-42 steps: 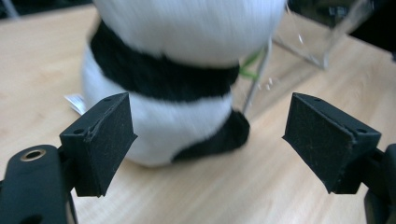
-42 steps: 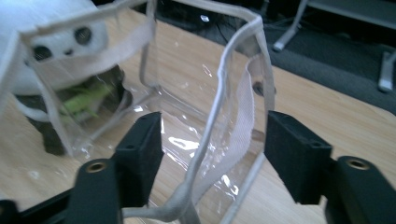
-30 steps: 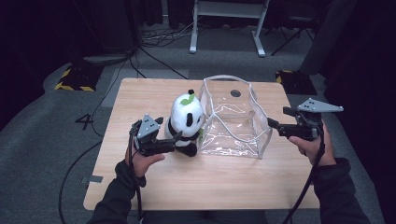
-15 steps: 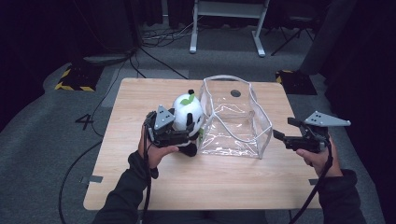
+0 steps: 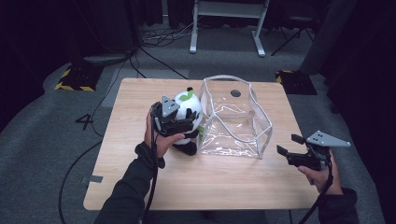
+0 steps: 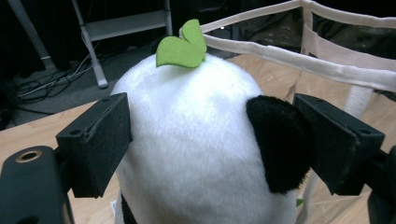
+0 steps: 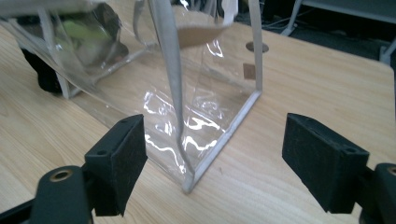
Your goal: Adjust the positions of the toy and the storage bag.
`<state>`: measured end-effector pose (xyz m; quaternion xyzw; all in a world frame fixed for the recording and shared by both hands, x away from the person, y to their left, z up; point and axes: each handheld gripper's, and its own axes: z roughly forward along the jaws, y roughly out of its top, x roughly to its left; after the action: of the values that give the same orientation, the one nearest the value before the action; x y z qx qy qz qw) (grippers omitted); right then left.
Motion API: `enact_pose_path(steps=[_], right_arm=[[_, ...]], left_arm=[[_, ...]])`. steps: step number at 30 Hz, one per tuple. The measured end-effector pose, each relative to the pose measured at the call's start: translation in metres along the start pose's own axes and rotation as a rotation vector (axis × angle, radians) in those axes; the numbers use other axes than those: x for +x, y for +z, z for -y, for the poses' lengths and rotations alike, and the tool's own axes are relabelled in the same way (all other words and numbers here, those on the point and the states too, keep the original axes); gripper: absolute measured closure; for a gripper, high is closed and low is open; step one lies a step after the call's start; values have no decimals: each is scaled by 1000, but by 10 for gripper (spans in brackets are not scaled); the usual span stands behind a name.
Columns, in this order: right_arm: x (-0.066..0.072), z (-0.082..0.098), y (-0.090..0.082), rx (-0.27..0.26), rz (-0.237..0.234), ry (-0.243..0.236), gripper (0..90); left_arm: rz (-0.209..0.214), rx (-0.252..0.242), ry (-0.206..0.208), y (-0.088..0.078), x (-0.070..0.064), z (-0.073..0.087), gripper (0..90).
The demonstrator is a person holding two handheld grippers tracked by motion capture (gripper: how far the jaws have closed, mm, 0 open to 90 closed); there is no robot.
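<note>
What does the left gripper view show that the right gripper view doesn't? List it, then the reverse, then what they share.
Left gripper view: the left tool open around the panda plush, with its green leaf on top. Right gripper view: the right tool open, facing a bottom corner of the clear bag, apart from it. Shared: the bag's pale trim and the wooden table.

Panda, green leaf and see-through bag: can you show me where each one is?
Panda (image 6: 196,154): left gripper view, white fur of its head.
Leaf (image 6: 180,49): left gripper view, middle of the green leaf on top.
Bag (image 5: 233,123): high view, clear front wall.
</note>
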<state>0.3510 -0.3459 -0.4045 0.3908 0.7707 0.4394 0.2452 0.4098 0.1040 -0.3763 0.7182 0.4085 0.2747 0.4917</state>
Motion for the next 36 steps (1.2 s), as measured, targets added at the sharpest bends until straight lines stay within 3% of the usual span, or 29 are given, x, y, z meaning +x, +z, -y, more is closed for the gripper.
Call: enact_pose_path(steps=[3,8,14,17,19,26,36], right_arm=[[-1,10,9,23,0,17,222],[0,28,27,59,-10,37,225],[-1,40,41,101,-2,40,227],[-2,44,44,105,-10,49,228],[-2,46,46,113,-9,44,228],[-6,53,50,123,2,56,228],[-12,71,68,214,22,29,208]], left_arm=[[-57,18,-6,8,-1,-2,148],[-101,59,-31,16,0,0,139],[-61,105,-59,23,7,6,126],[-44,106,-75,24,11,9,135],[-40,94,-76,22,14,11,187],[-21,86,-30,20,17,15,368],[-17,90,-16,20,16,15,411]])
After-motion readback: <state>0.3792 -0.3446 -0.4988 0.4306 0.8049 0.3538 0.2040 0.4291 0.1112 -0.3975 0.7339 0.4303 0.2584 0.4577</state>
